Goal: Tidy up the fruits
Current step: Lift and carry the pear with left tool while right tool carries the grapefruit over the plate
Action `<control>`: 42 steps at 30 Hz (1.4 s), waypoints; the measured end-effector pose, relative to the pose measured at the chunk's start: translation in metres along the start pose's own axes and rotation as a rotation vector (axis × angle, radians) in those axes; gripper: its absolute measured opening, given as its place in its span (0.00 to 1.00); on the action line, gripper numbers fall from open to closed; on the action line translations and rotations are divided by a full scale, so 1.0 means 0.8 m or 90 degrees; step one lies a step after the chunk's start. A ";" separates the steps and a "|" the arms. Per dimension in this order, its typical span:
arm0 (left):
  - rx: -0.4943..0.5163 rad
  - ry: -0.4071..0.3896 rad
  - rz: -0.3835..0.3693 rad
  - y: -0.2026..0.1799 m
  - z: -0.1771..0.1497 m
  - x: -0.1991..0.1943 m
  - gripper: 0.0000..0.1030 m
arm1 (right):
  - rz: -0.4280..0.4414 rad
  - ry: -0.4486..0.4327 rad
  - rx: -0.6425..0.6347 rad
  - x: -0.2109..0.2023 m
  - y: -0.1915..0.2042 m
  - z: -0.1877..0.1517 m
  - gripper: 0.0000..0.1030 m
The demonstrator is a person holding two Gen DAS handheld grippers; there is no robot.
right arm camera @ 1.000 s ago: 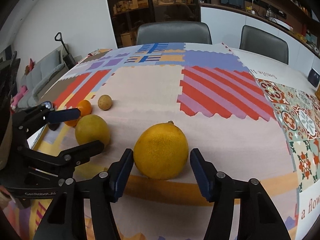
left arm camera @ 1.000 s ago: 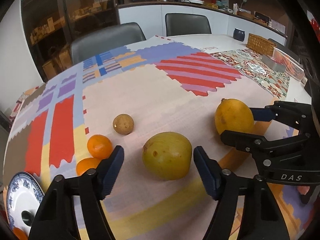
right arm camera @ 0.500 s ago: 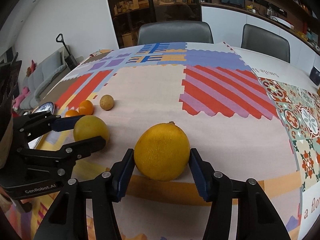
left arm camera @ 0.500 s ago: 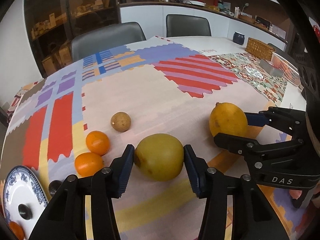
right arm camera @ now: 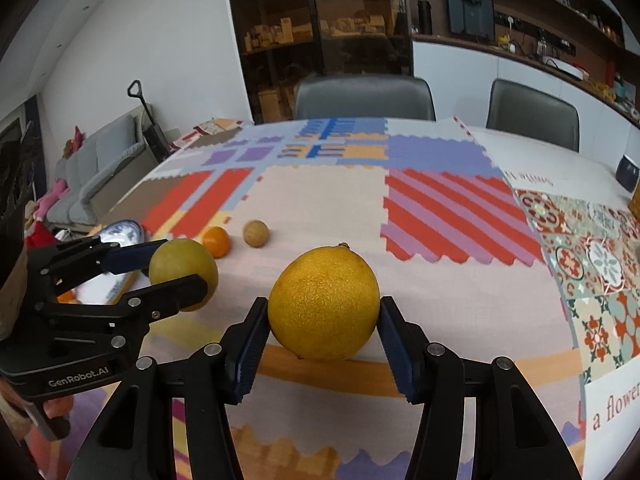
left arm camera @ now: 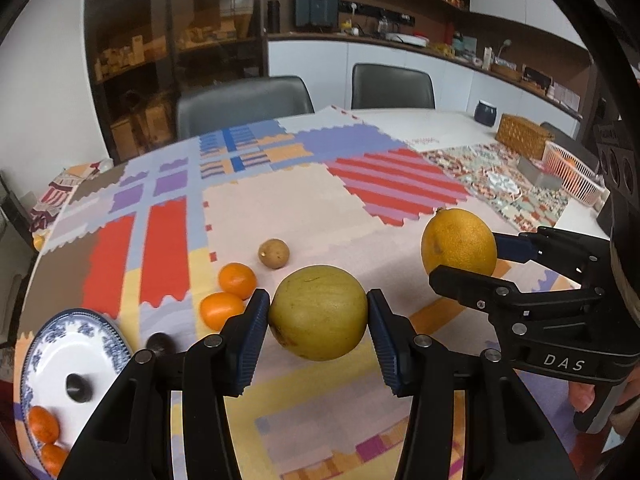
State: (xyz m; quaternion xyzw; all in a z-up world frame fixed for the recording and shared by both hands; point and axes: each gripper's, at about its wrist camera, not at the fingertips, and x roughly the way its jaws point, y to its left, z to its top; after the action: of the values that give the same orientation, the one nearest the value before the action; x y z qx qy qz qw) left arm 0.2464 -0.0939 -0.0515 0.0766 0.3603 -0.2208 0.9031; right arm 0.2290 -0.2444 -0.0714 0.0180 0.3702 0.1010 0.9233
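The left gripper [left arm camera: 318, 314] was clamped on a yellow-green round fruit [left arm camera: 318, 312], its blue pads pressed against both sides, the fruit raised just above the patchwork tablecloth [left arm camera: 280, 208]. The right gripper [right arm camera: 324, 318] likewise gripped a yellow citrus fruit [right arm camera: 324, 304] between its pads, clear of the cloth. The two held fruits were side by side near the table's front edge. Beyond the left gripper lay two small oranges [left arm camera: 237, 280] and a brown round fruit [left arm camera: 273, 253]. A blue-and-white plate [left arm camera: 52, 344] sat at the front left corner, with small oranges on it.
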 end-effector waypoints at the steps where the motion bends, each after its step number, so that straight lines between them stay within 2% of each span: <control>1: -0.002 -0.005 0.001 0.001 0.000 -0.006 0.47 | 0.002 -0.004 -0.002 -0.005 0.003 0.001 0.54; 18: -0.058 -0.081 0.053 0.039 -0.018 -0.111 0.47 | 0.049 -0.064 -0.052 -0.069 0.084 0.021 0.54; 34: -0.114 -0.108 0.138 0.120 -0.060 -0.185 0.47 | 0.120 -0.071 -0.102 -0.072 0.191 0.032 0.54; 42: -0.135 -0.100 0.176 0.168 -0.086 -0.204 0.47 | 0.151 -0.066 -0.126 -0.060 0.247 0.037 0.54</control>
State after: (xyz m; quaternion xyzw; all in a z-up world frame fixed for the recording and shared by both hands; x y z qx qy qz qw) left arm 0.1600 0.1020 0.0074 0.0123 0.2961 -0.0607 0.9532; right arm 0.1811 -0.0592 0.0043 -0.0244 0.3055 0.2441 0.9201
